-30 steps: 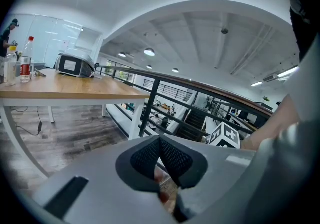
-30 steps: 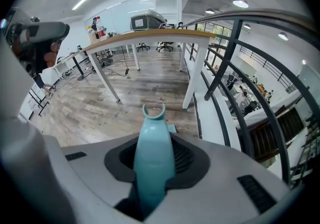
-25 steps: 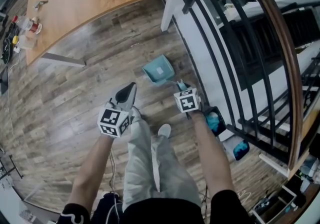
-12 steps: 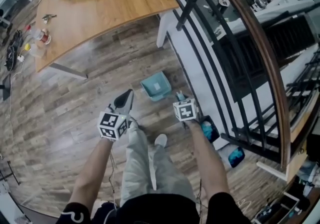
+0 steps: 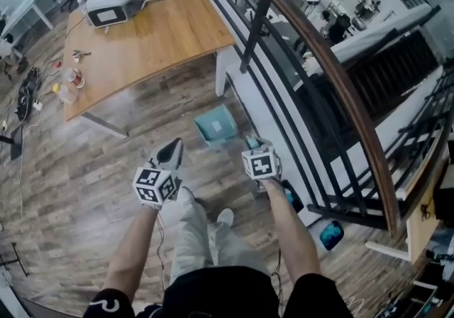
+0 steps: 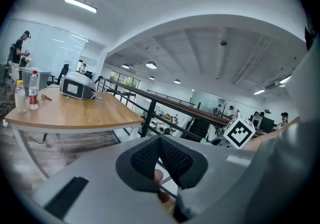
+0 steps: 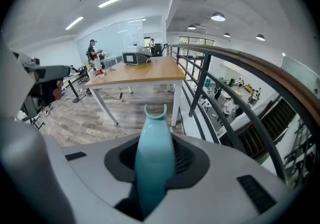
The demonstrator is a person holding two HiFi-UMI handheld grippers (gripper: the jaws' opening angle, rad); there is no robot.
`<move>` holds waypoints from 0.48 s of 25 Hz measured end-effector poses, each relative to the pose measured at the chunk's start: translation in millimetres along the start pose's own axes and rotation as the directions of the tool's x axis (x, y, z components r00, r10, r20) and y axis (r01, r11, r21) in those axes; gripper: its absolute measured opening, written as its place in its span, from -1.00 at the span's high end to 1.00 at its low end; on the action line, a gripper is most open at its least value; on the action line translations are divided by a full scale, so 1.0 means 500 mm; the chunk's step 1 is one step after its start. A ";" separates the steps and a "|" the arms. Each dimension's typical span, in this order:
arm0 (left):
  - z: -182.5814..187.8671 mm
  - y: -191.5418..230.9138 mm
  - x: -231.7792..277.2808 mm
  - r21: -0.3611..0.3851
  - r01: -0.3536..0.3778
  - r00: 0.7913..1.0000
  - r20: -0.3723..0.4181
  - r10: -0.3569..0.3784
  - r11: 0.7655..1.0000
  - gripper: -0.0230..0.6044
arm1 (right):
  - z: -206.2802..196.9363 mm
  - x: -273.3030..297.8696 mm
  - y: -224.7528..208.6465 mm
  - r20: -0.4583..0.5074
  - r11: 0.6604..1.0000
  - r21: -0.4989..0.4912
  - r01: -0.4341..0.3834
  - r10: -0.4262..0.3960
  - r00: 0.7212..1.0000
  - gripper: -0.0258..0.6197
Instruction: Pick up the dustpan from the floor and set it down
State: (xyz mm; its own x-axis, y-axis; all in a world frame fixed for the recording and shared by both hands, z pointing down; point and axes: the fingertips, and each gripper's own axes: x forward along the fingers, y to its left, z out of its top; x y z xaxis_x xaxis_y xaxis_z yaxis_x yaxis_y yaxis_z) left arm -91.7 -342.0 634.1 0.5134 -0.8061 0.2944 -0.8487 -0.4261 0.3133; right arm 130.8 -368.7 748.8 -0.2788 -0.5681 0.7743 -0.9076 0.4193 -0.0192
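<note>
- Your right gripper (image 5: 250, 144) was clamped on the dustpan (image 5: 216, 127), just beside the railing (image 5: 312, 47).
- Your left gripper (image 6: 160, 140) was closed and empty, farther from the railing.

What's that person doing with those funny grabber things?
A person stands beside a railing with a gripper in each hand. The fingers of the right gripper are clamped on the handle of a teal dustpan, which sticks out in front and looks to be up off the wooden floor. The left gripper is shut with nothing in it. The dustpan has not been set down yet.
</note>
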 end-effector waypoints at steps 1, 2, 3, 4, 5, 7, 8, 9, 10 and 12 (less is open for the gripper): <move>0.015 -0.009 -0.008 0.000 -0.005 1.000 0.006 0.005 1.000 0.94 | 0.017 -0.026 -0.004 0.016 1.000 0.001 0.005 -0.005 1.000 0.66; 0.030 -0.018 -0.016 0.000 -0.009 1.000 0.010 0.009 1.000 0.94 | 0.034 -0.052 -0.007 0.032 1.000 0.004 0.007 -0.007 0.999 0.66; 0.045 -0.027 -0.024 0.000 -0.012 1.000 0.016 0.012 1.000 0.94 | 0.049 -0.079 -0.009 0.048 1.000 0.009 0.007 -0.007 0.999 0.66; 0.061 -0.037 -0.031 0.001 -0.013 1.000 0.022 0.013 1.000 0.94 | 0.064 -0.105 -0.012 0.063 1.000 0.013 0.006 -0.007 0.998 0.66; 0.076 -0.047 -0.038 0.002 -0.013 0.999 0.030 0.013 1.000 0.94 | 0.077 -0.130 -0.016 0.077 1.000 0.016 0.008 -0.009 0.997 0.66; 0.104 -0.067 -0.052 0.008 -0.012 0.999 0.047 0.011 1.000 0.94 | 0.101 -0.179 -0.023 0.105 1.000 0.015 0.013 -0.015 0.994 0.66; 0.115 -0.075 -0.061 0.014 -0.011 0.999 0.054 0.010 1.000 0.94 | 0.111 -0.202 -0.024 0.120 1.000 0.014 0.015 -0.016 0.993 0.66; 0.125 -0.084 -0.068 0.021 -0.010 0.998 0.059 0.008 1.000 0.94 | 0.120 -0.224 -0.025 0.133 1.000 0.014 0.015 -0.017 0.991 0.66; 0.133 -0.092 -0.075 0.028 -0.008 0.998 0.064 0.007 1.000 0.94 | 0.127 -0.245 -0.027 0.146 1.000 0.014 0.017 -0.018 0.989 0.66; 0.145 -0.108 -0.089 0.039 -0.007 0.997 0.071 0.004 0.999 0.94 | 0.137 -0.286 -0.028 0.171 1.000 0.013 0.016 -0.018 0.985 0.66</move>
State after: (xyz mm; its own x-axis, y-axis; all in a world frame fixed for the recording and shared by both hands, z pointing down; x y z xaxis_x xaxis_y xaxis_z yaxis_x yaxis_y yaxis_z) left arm -78.1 -313.0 538.8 0.4994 -0.8351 0.2307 -0.8566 -0.4360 0.2760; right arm 161.9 -342.1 595.1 -0.3124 -0.6884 0.6546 -0.9160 0.4010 -0.0155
